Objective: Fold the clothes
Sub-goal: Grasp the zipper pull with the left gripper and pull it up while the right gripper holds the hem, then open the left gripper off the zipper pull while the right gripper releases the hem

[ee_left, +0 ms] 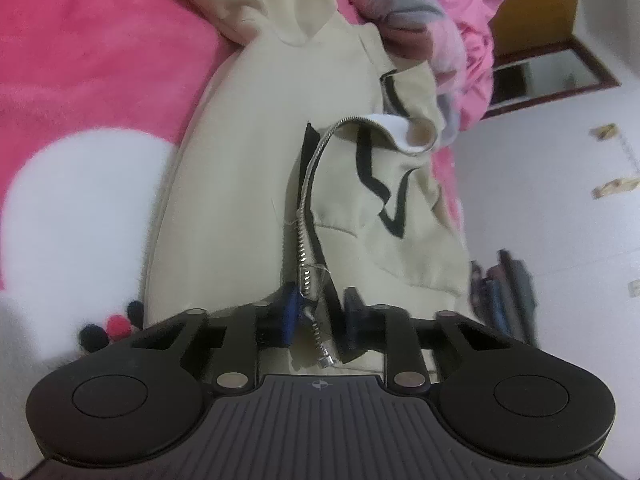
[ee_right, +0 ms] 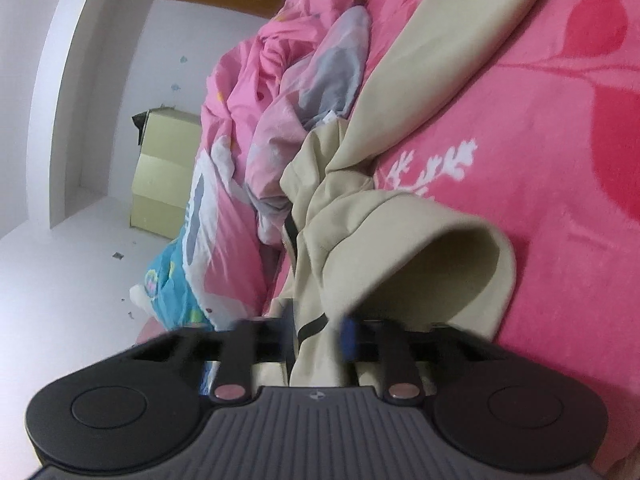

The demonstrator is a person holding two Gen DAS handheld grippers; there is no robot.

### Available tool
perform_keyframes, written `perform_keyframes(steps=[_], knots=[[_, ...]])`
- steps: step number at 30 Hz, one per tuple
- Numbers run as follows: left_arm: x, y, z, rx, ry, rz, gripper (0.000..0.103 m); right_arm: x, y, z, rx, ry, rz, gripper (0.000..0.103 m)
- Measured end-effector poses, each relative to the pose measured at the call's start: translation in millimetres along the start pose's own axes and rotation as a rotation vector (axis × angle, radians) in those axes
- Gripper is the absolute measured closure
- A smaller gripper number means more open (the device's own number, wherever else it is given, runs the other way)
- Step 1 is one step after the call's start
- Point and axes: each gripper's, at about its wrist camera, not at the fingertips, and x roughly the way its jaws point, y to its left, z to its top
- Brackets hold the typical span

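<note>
Cream fabric fills both my views: a zip-up hoodie [ee_left: 248, 152] with black trim lies spread on the pink blanket [ee_left: 80, 60] of the bed. My left hand-held gripper [ee_left: 320, 314] is clenched on the metal zipper [ee_left: 308, 216] edge near the hem, the teeth running away toward the far collar. My right hand-held gripper [ee_right: 316, 328] is clamped on a bunched fold of the hoodie [ee_right: 344, 216], beside its open sleeve cuff [ee_right: 452, 264]. A rumpled pink quilt [ee_right: 256, 92] sits on the far left.
</note>
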Motion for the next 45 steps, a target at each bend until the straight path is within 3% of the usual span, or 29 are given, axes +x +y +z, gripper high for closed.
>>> perform_keyframes(steps=[2, 5, 8, 12, 15, 19, 23, 25, 27, 30, 34, 36, 41, 45], knots=[[-1, -4, -1, -0.005, 0.008, -0.015, 0.089, -12, 3, 4, -0.002, -0.045, 0.055, 0.1], [-4, -11, -11, -0.028, 0.04, -0.164, 0.089, -31, 3, 12, 0.011, -0.118, 0.134, 0.1], [15, -12, -24, -0.005, 0.093, -0.138, 0.089, -40, -15, 25, 0.093, -0.148, 0.152, 0.099], [40, 0, -37, -0.058, 0.147, -0.135, 0.09, -20, -26, 27, 0.118, -0.05, 0.082, 0.099], [36, -15, -41, -0.008, 0.16, -0.207, 0.091, -32, -12, 37, 0.037, -0.107, 0.109, 0.1], [40, -30, -50, 0.067, 0.193, -0.223, 0.091, -71, -15, 62, 0.016, -0.236, 0.186, 0.101], [47, -34, -56, 0.127, 0.216, -0.175, 0.091, -71, -51, 58, 0.113, -0.193, 0.131, 0.101], [50, -36, -59, 0.156, 0.227, -0.15, 0.091, -76, -60, 57, 0.156, -0.21, 0.146, 0.101], [54, -38, -61, 0.185, 0.238, -0.125, 0.091, -84, -58, 62, 0.138, -0.232, 0.169, 0.101], [59, -40, -65, 0.229, 0.254, -0.086, 0.091, -85, -60, 67, 0.089, -0.234, 0.124, 0.101], [61, -43, -61, 0.235, 0.257, -0.08, 0.091, -85, -76, 65, 0.162, -0.231, 0.119, 0.101], [55, -47, -63, 0.265, 0.252, -0.083, 0.091, -89, -69, 63, 0.132, -0.234, 0.132, 0.101], [62, -31, -67, 0.234, 0.278, -0.06, 0.088, -92, -81, 61, 0.13, -0.231, 0.038, 0.101], [55, -34, -69, 0.277, 0.276, -0.057, 0.087, -102, -100, 56, 0.174, -0.214, -0.045, 0.1]])
